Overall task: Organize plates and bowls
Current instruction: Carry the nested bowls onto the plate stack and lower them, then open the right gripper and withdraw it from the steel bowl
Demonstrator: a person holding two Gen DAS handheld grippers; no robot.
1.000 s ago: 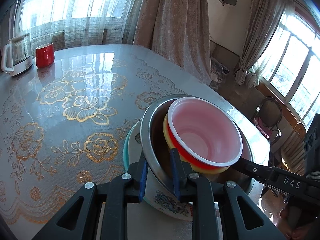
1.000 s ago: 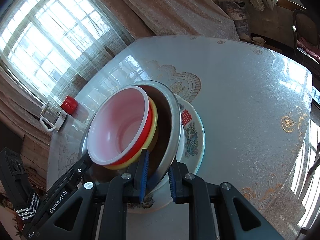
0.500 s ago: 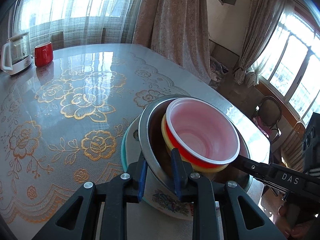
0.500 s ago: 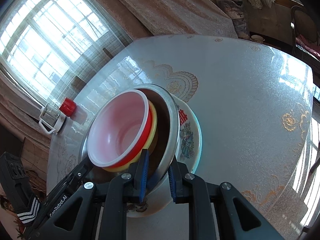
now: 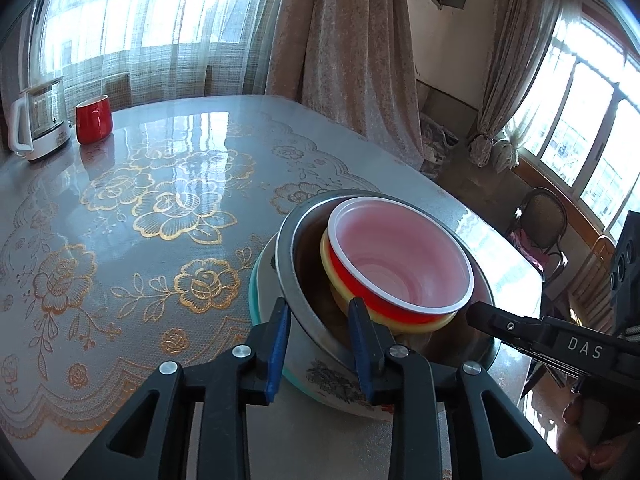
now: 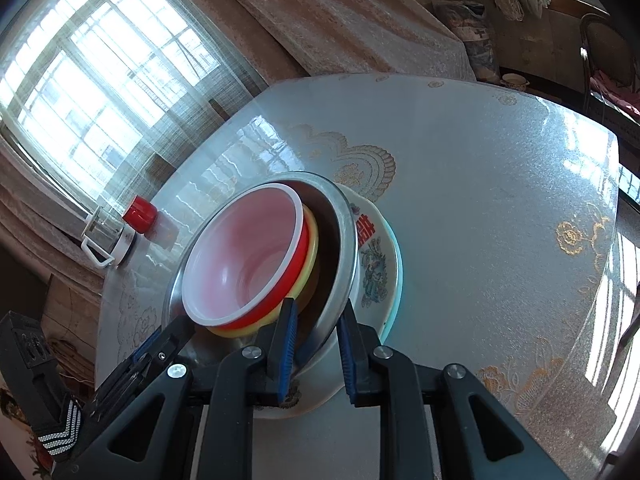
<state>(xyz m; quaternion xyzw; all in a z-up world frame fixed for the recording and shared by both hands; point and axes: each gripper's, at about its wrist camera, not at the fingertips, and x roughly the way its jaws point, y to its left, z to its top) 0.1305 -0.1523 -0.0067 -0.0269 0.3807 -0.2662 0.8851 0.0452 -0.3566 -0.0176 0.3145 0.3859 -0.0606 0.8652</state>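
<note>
A stack stands on the table's near right part: a flowered plate with a teal rim [image 5: 332, 384], a steel bowl [image 5: 288, 252] on it, and in that a yellow bowl [image 5: 332, 268] nested under a red bowl with a pale inside [image 5: 400, 264]. My left gripper [image 5: 320, 320] straddles the steel bowl's near rim; its jaws are opening and gaps show beside the rim. My right gripper [image 6: 318, 320] is shut on the steel bowl's [image 6: 344, 240] rim on the opposite side, above the plate [image 6: 384, 264]. Each gripper also shows in the other's view.
A red mug [image 5: 93, 118] and a glass kettle with a white handle [image 5: 40, 124] stand at the table's far left. The glossy flowered tablecloth [image 5: 160, 208] is bare between them and the stack. The table's edge lies just right of the stack, with a chair [image 5: 540, 224] beyond.
My left gripper's jaws have spread apart around the steel bowl's rim. The right gripper and the stack have stayed as they were.
</note>
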